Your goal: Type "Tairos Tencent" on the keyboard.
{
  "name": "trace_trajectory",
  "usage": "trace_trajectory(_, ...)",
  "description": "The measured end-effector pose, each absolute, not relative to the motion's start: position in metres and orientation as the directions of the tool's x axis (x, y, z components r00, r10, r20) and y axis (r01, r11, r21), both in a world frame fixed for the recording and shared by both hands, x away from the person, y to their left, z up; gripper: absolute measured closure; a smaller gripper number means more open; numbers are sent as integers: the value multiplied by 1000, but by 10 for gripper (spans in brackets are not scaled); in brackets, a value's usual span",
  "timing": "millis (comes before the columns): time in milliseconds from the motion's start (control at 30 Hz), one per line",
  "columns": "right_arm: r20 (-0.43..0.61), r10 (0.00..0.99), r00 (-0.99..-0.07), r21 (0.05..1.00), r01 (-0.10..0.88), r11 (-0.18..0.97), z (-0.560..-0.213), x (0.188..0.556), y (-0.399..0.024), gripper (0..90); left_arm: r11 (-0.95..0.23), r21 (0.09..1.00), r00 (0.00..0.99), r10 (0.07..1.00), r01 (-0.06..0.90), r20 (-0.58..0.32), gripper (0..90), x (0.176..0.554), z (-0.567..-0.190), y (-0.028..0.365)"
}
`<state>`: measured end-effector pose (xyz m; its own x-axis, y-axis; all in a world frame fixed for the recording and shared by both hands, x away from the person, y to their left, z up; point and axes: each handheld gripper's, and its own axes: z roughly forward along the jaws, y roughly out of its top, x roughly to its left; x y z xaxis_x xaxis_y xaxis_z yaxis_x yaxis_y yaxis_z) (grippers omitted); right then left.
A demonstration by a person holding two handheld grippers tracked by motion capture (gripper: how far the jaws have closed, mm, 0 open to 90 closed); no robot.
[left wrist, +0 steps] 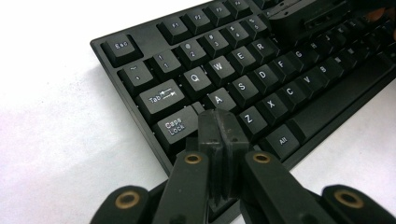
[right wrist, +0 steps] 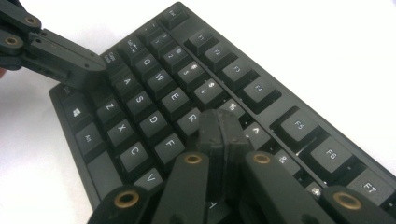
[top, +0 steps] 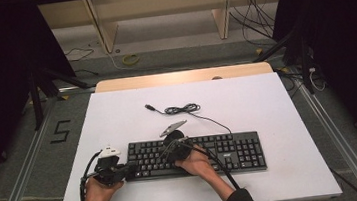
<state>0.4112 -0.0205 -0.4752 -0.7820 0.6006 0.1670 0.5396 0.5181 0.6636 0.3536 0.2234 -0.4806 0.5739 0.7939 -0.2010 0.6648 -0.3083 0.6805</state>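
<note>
A black keyboard (top: 232, 150) lies across the near middle of the white table board (top: 277, 100). Its cable (top: 182, 109) runs back to a coiled bunch and a loose USB plug (top: 150, 106). My left gripper (top: 131, 171) is shut and empty at the keyboard's left end. In the left gripper view its tips (left wrist: 219, 126) rest over the keyboard (left wrist: 261, 46) between Caps Lock and Z. My right gripper (top: 171, 150) is also shut and empty over the left-hand letter keys. In the right gripper view its tips (right wrist: 219, 126) sit by the R key of the keyboard (right wrist: 299, 126), with the left gripper (right wrist: 100, 65) opposite.
Bare white board surrounds the keyboard on the left, right and far side. Behind the table stands a wooden shelf frame (top: 103, 28), with loose cables (top: 253, 17) and a yellow ring (top: 130, 59) on the floor. Dark stands flank both sides.
</note>
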Motion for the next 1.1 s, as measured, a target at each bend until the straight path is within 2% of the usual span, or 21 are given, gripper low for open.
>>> trace_trajectory(300,207,593,-778,715,534,452,-461,408,-33,864,-262,720,571,790,643,-223,877,351,-471,226)
trace_trajectory(533,214,590,-778,730,529,432,-458,405,-42,802,-249,731,578,781,635,-237,808,351,-469,227)
trace_trajectory(800,237,581,-779,752,526,398,-451,400,-54,659,-217,748,576,775,628,-259,647,353,-466,227)
trace_trajectory(1100,243,583,-775,774,517,366,-445,395,-69,538,-187,766,574,772,615,-273,464,359,-462,223)
